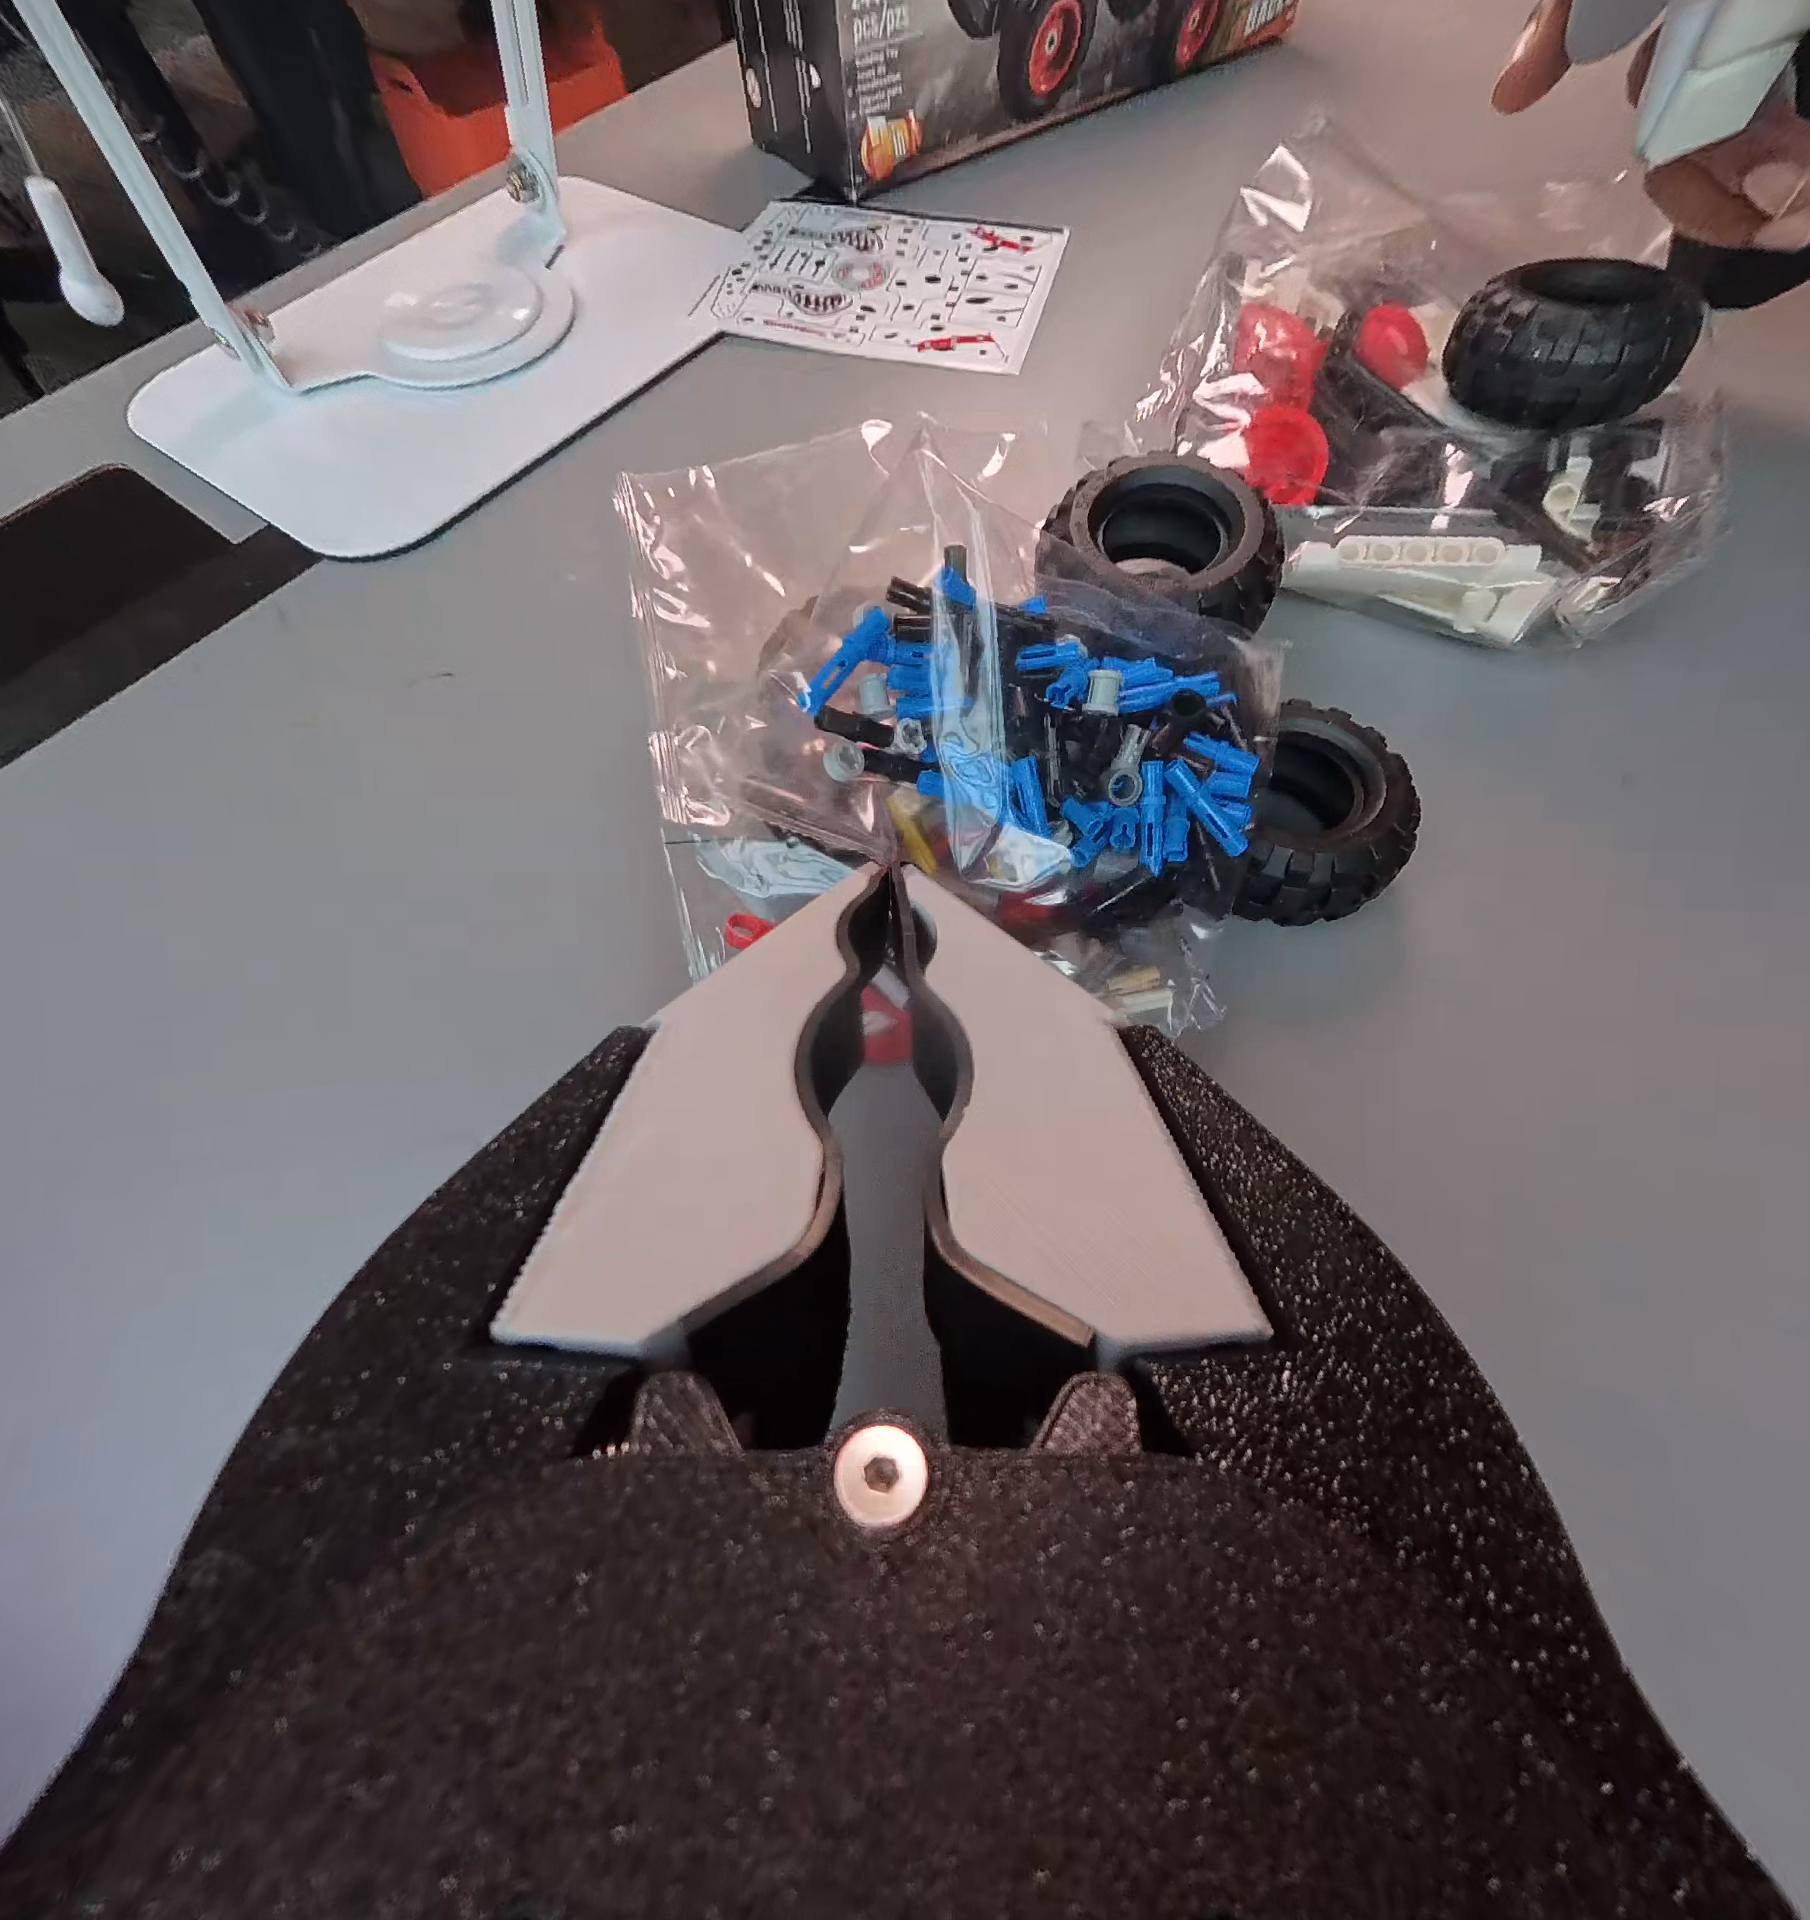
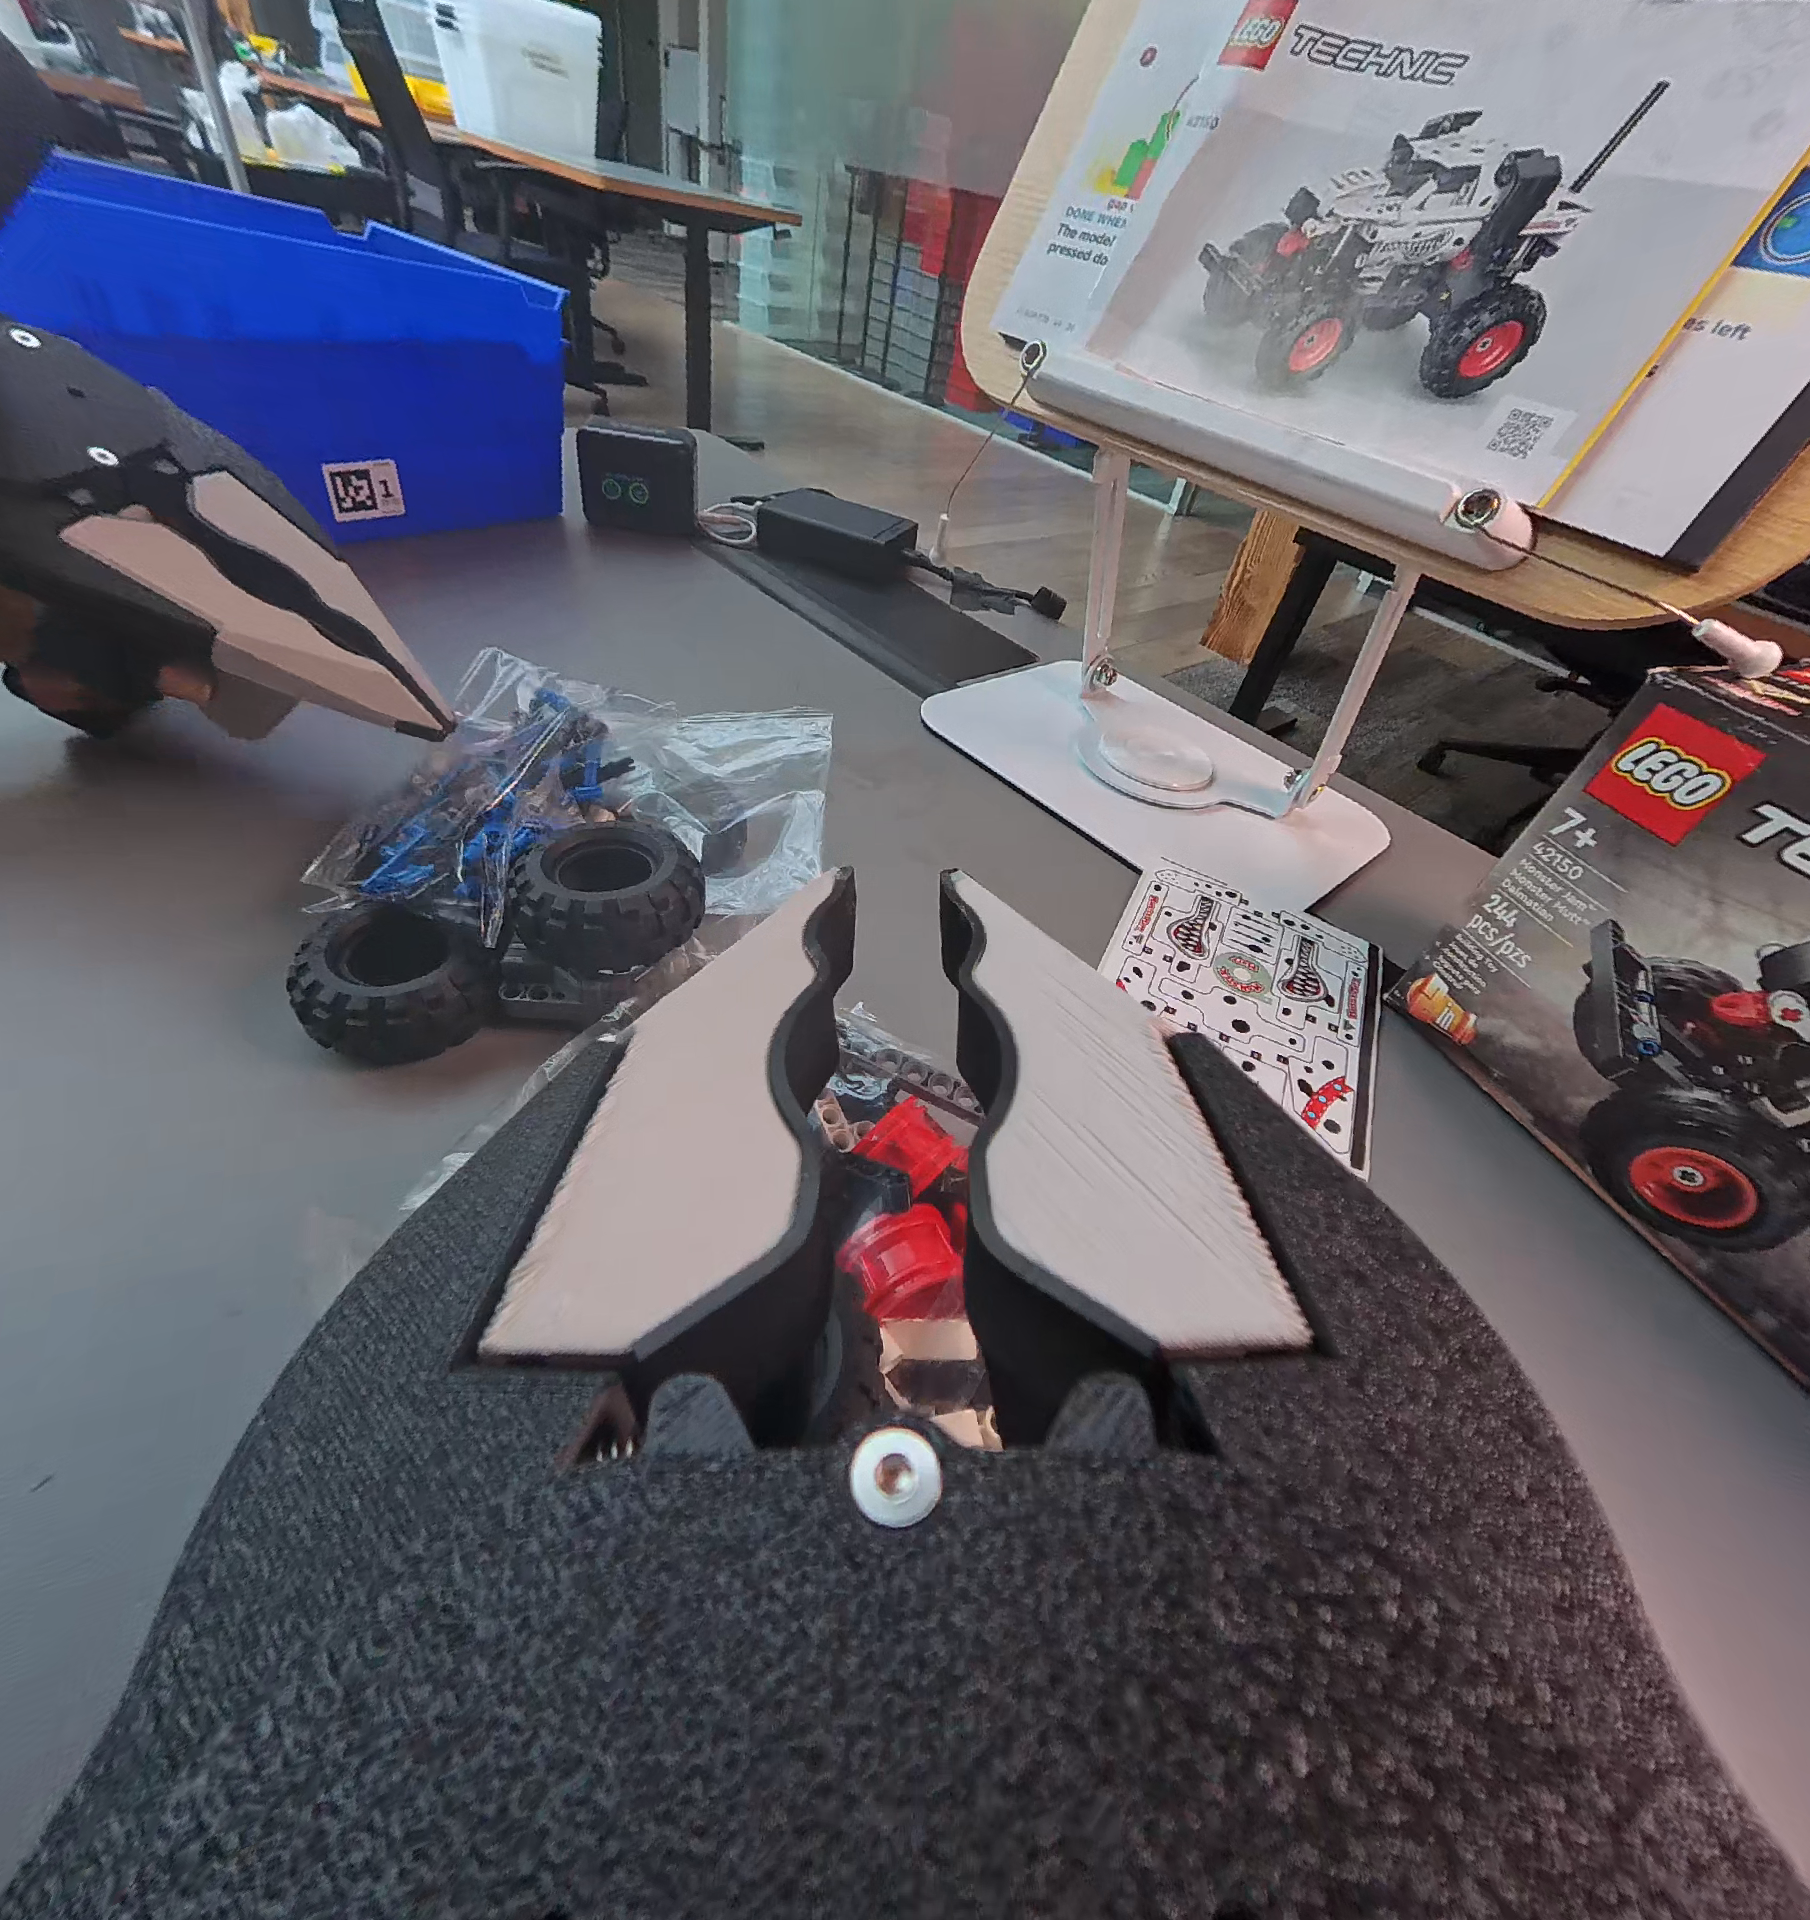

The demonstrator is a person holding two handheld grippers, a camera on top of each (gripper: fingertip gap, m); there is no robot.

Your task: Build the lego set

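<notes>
My left gripper [image 1: 888,878] is shut on a fold of a clear plastic bag [image 1: 984,727] filled with blue and black pins, which lies on the grey table [image 1: 309,883]. The right wrist view shows that gripper's tip [image 2: 433,725] pinching the bag's near edge [image 2: 527,790]. My right gripper [image 2: 896,894] is open with nothing between its fingertips. It hovers over a second clear bag [image 2: 901,1174] of red hubs and white and black parts. That bag [image 1: 1452,499] lies at the right in the left wrist view, with a black tyre [image 1: 1576,343] on top of it.
Two loose black tyres [image 2: 610,894] [image 2: 387,977] lie against the pin bag. A sticker sheet [image 2: 1254,987], the set's box [image 2: 1690,987] and a white stand [image 2: 1161,769] holding the instruction booklet [image 2: 1400,260] are to the right. A blue bin [image 2: 288,343] stands at the back left. About 25 cm separates my left fingertips from my right.
</notes>
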